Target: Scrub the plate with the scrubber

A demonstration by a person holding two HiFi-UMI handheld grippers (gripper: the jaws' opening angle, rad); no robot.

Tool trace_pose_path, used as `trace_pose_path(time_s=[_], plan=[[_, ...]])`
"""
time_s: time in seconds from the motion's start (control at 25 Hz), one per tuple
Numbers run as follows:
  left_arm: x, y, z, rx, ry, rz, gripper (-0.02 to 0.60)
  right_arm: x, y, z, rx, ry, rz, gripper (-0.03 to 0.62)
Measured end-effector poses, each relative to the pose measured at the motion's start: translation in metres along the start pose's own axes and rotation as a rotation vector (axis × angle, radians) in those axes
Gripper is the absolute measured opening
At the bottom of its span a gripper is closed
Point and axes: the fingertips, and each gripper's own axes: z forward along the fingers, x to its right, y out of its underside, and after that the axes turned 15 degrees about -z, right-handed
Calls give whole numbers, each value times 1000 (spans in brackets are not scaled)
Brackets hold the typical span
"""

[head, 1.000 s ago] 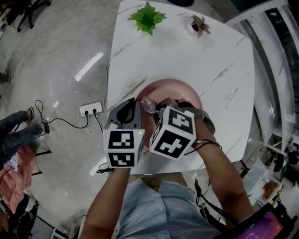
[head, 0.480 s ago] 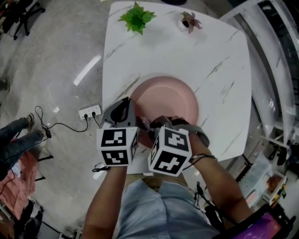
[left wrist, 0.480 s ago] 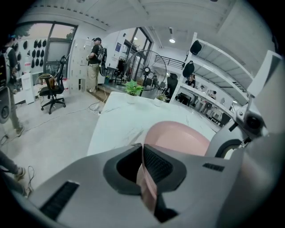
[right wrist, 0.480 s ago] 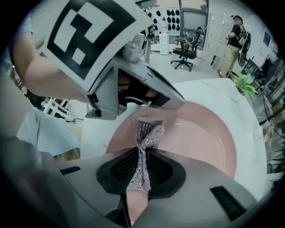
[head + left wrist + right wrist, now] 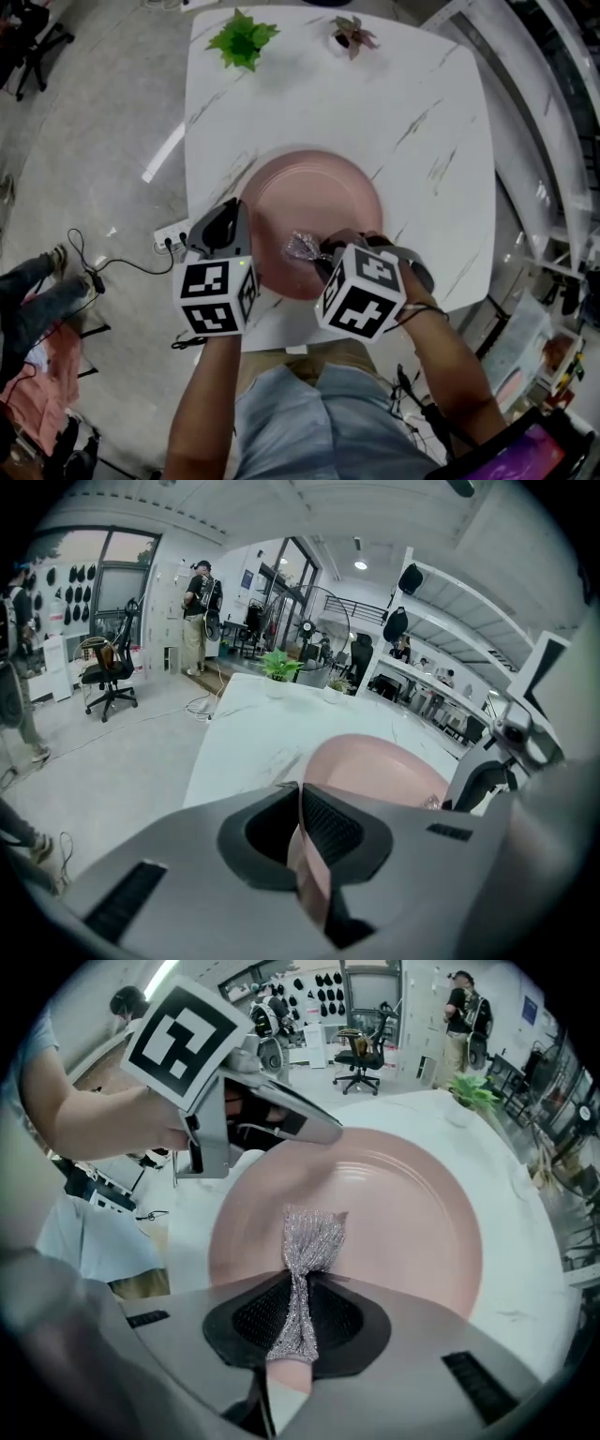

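I get soft, even overhead light; a ceiling lamp [image 5: 361,564] glows at twelve o'clock. Glare streaks the floor [image 5: 161,153] at ten o'clock. Both gripper views bulge fisheye, corners black, nearest parts soft.

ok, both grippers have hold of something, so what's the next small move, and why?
Probably sweep the scrubber forward across the plate, pressing lightly. The right gripper is shut on it over the plate's near edge, most of the pink surface lies ahead, and the left gripper clamps the rim, which should steady it.
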Motion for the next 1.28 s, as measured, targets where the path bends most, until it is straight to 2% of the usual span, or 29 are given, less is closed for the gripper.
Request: trace_pose_path(time_s=[0.24, 0.52, 0.64, 0.76, 0.92, 1.28], plan=[[1, 0, 0, 2, 4, 1, 17, 34, 30, -9, -29, 58, 89, 72], [2, 3, 1, -9, 9, -4, 17, 71, 32, -11, -49, 116, 118, 72], [2, 5, 0, -26, 6, -5, 17, 85, 23, -10, -44, 128, 92, 72], [1, 2, 0, -6, 3, -3, 17, 92, 13, -10, -39, 129, 90, 72], [1, 2, 0, -10, 0, -7, 17, 97, -7, -8, -26, 129, 8, 72], [0, 1, 1, 1, -2, -6, 17, 71, -33, -1, 1, 79, -130, 72]])
